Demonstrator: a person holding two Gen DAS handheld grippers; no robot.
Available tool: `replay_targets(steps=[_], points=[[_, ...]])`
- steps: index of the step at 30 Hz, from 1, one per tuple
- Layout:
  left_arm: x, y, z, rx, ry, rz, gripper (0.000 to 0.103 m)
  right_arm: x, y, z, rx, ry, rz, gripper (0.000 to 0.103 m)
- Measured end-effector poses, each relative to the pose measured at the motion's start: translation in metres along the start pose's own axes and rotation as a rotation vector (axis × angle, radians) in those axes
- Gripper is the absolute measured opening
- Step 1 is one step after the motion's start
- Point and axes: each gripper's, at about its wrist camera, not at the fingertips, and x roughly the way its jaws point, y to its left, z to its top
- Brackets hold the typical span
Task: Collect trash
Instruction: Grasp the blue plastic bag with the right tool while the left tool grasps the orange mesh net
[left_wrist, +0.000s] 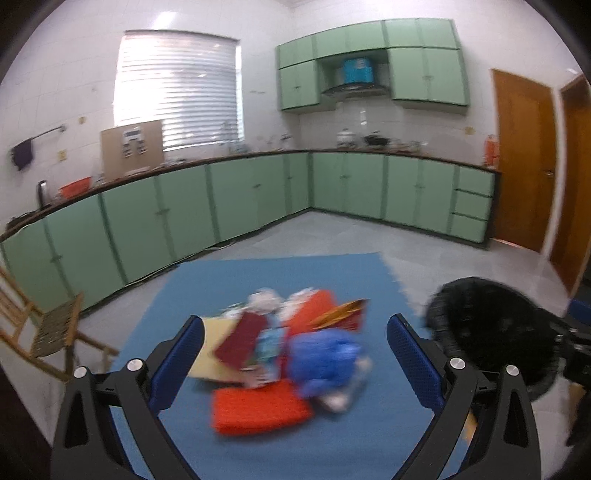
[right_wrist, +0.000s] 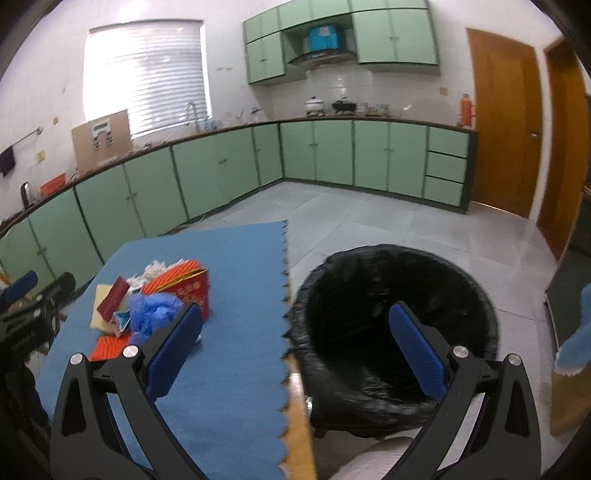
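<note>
A pile of trash lies on a blue foam mat (left_wrist: 229, 280): a crumpled blue bag (left_wrist: 323, 356), an orange ribbed pad (left_wrist: 258, 411), a dark red card (left_wrist: 242, 341), a beige sheet (left_wrist: 214, 347) and a red-gold box (left_wrist: 343, 314). My left gripper (left_wrist: 295, 354) is open and empty, its fingers either side of the pile, above it. The pile shows in the right wrist view (right_wrist: 155, 302) on the mat (right_wrist: 240, 266). My right gripper (right_wrist: 295, 339) is open and empty, above the rim of a black-lined bin (right_wrist: 395, 310). The bin shows in the left view (left_wrist: 491, 325).
Green kitchen cabinets (right_wrist: 221, 170) run along the far walls, with wooden doors (right_wrist: 506, 122) at right. A wooden chair (left_wrist: 48, 325) stands left of the mat. A blue cloth object (right_wrist: 576, 339) sits at the far right. The left gripper shows at left (right_wrist: 26, 314).
</note>
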Motion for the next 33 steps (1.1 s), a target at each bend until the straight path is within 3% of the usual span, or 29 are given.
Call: replay_targets(steps=[7,14,18,23,28,33], points=[[0.038,0.069,-0.024,-0.058,0.080,0.117,0.097,0.056,0.058,-0.014,-0.047,0.041,0.096,0.098],[0.065,0.093,-0.048,-0.060,0.164,0.177,0.097,0.109,0.114,-0.031,-0.122,0.109,0.164,0.093],[0.073,0.096,-0.053,-0.056,0.166,0.182,0.092,0.138,0.131,-0.039,-0.139,0.168,0.186,0.077],[0.079,0.105,-0.056,-0.074,0.177,0.166,0.088,0.151,0.145,-0.046,-0.158,0.204,0.221,0.067],[0.083,0.101,-0.061,-0.082,0.195,0.137,0.088,0.149,0.154,-0.046,-0.182,0.217,0.321,0.025],[0.081,0.093,-0.066,-0.073,0.208,0.110,0.087,0.140,0.152,-0.045,-0.166,0.197,0.372,0.019]])
